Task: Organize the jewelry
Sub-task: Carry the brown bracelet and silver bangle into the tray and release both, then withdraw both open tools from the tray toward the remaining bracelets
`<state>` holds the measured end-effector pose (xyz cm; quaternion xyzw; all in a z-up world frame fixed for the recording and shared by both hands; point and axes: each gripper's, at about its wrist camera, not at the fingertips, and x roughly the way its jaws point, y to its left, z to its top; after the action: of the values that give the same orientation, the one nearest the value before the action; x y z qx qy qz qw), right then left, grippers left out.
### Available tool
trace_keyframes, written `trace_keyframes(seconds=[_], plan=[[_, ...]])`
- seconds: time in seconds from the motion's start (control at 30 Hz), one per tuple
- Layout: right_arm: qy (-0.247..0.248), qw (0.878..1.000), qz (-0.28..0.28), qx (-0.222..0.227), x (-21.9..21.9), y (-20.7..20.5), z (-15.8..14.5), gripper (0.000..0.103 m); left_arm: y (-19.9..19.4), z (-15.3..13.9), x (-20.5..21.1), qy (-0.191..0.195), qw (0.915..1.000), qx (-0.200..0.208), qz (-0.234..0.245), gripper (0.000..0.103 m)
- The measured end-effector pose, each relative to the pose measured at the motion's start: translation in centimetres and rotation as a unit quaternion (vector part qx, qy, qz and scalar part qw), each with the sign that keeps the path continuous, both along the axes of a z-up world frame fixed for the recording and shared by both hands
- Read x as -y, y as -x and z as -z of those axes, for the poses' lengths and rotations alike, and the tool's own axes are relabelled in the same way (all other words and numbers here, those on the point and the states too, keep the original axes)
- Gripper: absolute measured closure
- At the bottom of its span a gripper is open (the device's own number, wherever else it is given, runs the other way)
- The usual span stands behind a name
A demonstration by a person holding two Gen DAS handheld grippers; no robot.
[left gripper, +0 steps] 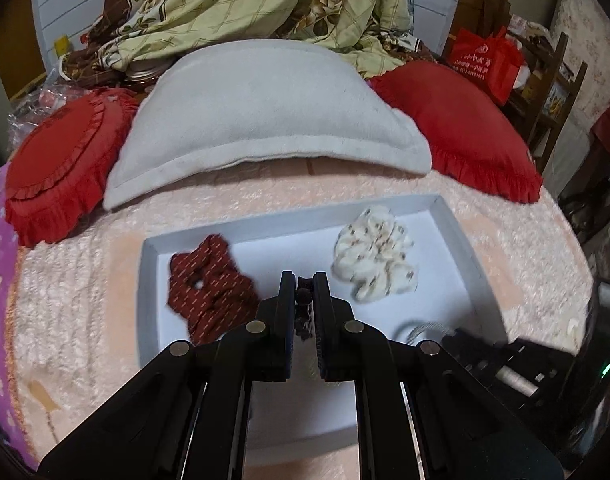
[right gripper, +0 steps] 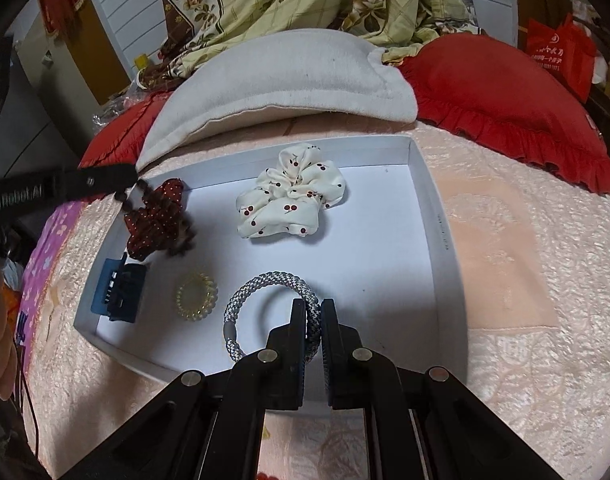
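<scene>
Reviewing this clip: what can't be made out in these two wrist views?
- Left wrist view: dark beaded item clamped in the left gripper; the fingers hide most of it, type unclear.
- Left wrist view: dark red scrunchie motion-blurred.
- Right wrist view: braided hair tie partly covered by the right gripper; grip unclear.
- Blue-black clip too small for detail.

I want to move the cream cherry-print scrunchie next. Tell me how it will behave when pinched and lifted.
The cream scrunchie is gathered, puffy fabric, so it will probably squash between the tongs and droop when lifted. It looks light for its bulk. Lying flat and crumpled in the white tray, it seems unlikely to roll.
</scene>
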<state>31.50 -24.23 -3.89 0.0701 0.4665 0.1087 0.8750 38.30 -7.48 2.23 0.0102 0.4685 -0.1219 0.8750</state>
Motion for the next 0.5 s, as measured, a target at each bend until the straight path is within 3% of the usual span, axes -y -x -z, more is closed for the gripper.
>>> trace_keyframes(seconds=[0.2,0.3,0.37,0.43,0.5], plan=[[0.001,1.0,-0.002,-0.012,-0.5,-1.4,1.2,0.096,-3.1,2.2,0.6,-0.006,0.9996,-0.027,-0.009,0.095],[0.004,1.0,-0.007,-0.014,-0.9,-1.8,1.5,0.096,-3.6,3.2,0.2,-0.004,0.9992,-0.038,-0.009,0.087],[0.008,1.0,-0.008,-0.018,-1.0,-1.9,1.7,0.089,-3.6,3.4,-0.3,-0.004,0.9992,-0.036,-0.015,0.069],[0.009,1.0,-0.005,-0.014,-1.1,-1.6,1.6,0.071,-3.2,3.4,-1.0,0.001,0.9992,-0.033,-0.024,0.068],[0.008,1.0,-0.004,-0.007,-1.0,-1.0,1.3,0.069,-2.3,3.2,-1.9,0.012,0.9986,-0.04,-0.032,0.068]])
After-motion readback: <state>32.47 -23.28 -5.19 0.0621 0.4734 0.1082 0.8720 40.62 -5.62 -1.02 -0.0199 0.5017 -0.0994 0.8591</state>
